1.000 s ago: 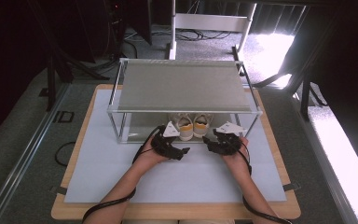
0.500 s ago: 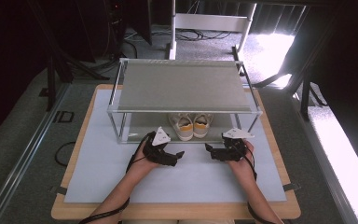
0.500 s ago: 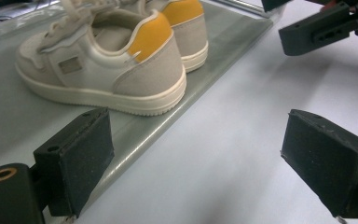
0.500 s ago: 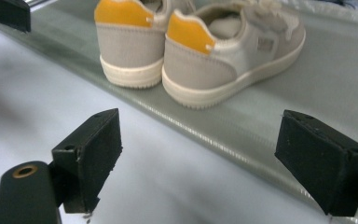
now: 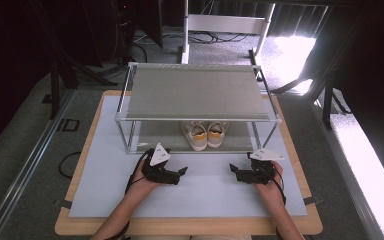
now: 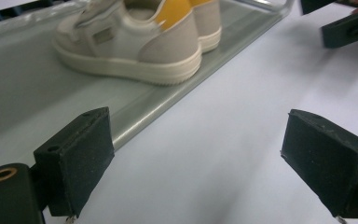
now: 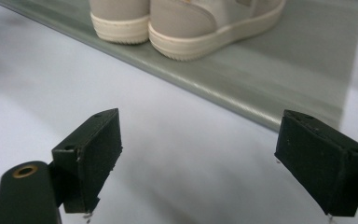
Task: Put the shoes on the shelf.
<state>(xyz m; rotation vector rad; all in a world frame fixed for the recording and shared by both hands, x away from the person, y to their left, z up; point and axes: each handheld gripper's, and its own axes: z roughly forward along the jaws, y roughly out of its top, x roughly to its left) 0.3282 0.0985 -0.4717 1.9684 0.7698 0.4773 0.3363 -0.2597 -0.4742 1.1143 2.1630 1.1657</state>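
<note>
Surface: pale grey-white mat (image 5: 195, 195) on a light wooden board (image 5: 180, 226). Room: dark, grey carpeted floor (image 5: 20, 150), cables, bright daylight patch at right.

Item 1: two-tier metal-framed shoe rack with grey shelves (image 5: 195, 92), standing at the mat's far half.

Item 2: pair of beige low-top sneakers with yellow heel tabs (image 5: 204, 135), side by side on the rack's lower shelf, heels toward me.

Item 3: my left hand-held gripper (image 5: 180, 172), low over the mat just before the rack; jaws wide apart, having just been opening, nothing between them.

Item 4: my right hand-held gripper (image 5: 235, 172), likewise; jaws spread wide, just opened, holding nothing.
</note>
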